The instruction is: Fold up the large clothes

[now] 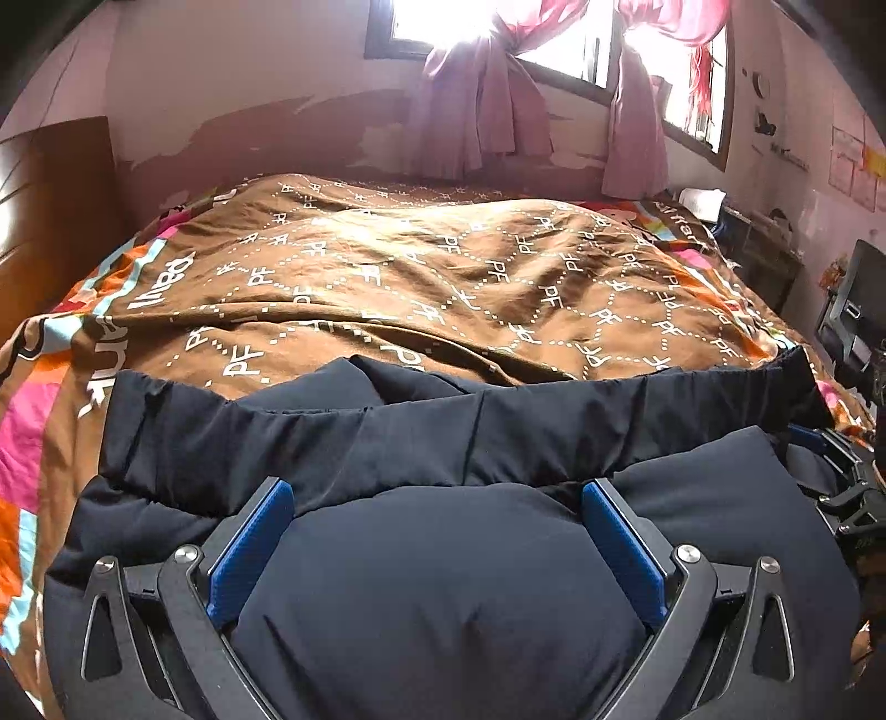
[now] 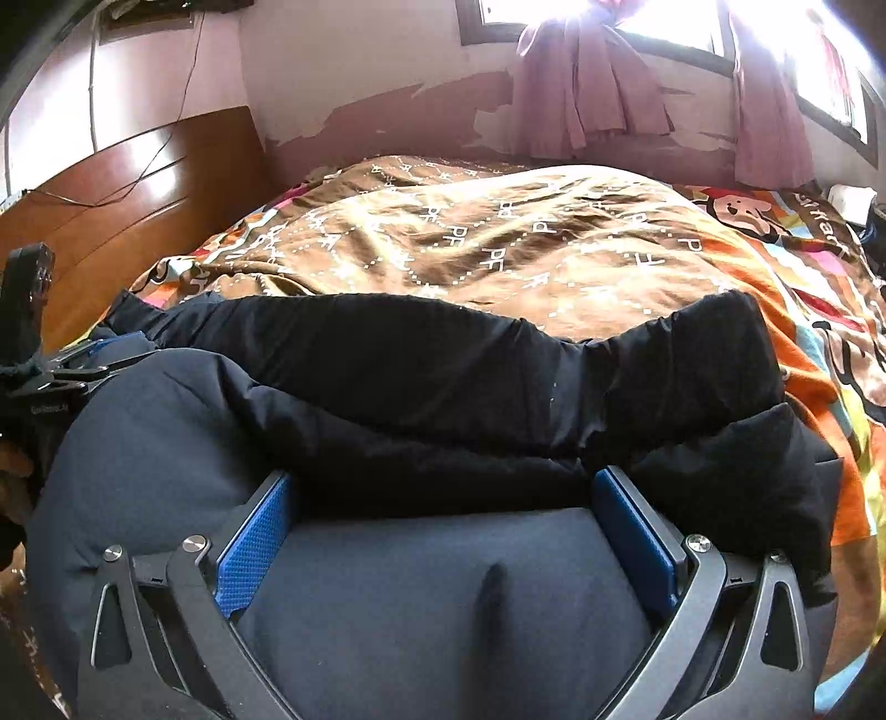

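I can't see the bottom of the dark puffy jacket [image 1: 432, 598]; the picture's edge cuts it off. The jacket covers the near end of the brown bedspread [image 1: 387, 266]. Bright light washes out the window [image 2: 664, 22], so I can't see outside. The papers on the wall [image 1: 853, 160] are too small to read.

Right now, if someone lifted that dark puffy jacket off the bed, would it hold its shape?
Probably not. The jacket looks padded and soft, bulging between quilted seams, so it would likely sag and droop. Its creased band suggests thin, possibly slippery fabric. It probably feels light for its bulk.
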`<state>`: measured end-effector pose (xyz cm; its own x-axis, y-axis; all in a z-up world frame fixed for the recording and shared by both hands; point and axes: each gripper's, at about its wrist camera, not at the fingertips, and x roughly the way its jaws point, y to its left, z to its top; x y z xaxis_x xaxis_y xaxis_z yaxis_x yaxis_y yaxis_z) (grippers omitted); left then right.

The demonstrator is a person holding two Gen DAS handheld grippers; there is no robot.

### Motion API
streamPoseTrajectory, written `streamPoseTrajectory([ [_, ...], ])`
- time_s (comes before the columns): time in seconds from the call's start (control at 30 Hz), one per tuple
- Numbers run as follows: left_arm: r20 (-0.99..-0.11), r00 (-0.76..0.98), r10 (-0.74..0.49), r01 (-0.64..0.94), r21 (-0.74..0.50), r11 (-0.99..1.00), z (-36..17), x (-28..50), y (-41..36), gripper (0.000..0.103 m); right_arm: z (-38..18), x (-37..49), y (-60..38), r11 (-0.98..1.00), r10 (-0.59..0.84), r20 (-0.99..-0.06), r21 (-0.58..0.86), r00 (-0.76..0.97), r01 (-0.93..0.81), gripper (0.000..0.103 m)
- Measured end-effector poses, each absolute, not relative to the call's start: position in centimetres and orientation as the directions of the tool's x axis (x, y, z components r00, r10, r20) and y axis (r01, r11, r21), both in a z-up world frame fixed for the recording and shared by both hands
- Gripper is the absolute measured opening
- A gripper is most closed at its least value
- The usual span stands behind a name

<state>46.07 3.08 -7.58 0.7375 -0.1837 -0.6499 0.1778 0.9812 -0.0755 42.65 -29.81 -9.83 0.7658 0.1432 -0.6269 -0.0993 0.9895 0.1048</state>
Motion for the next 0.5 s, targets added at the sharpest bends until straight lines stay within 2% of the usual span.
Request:
streamPoseTrajectory([
  [0.5,-0.635,0.747,-0.197,0.179,-0.093,0.979,-7.94,46.11,3.24,0.103,-10.69,42.63,-29.97,0.988,0.152,-0.592,0.124,0.792,-0.097,0.102],
])
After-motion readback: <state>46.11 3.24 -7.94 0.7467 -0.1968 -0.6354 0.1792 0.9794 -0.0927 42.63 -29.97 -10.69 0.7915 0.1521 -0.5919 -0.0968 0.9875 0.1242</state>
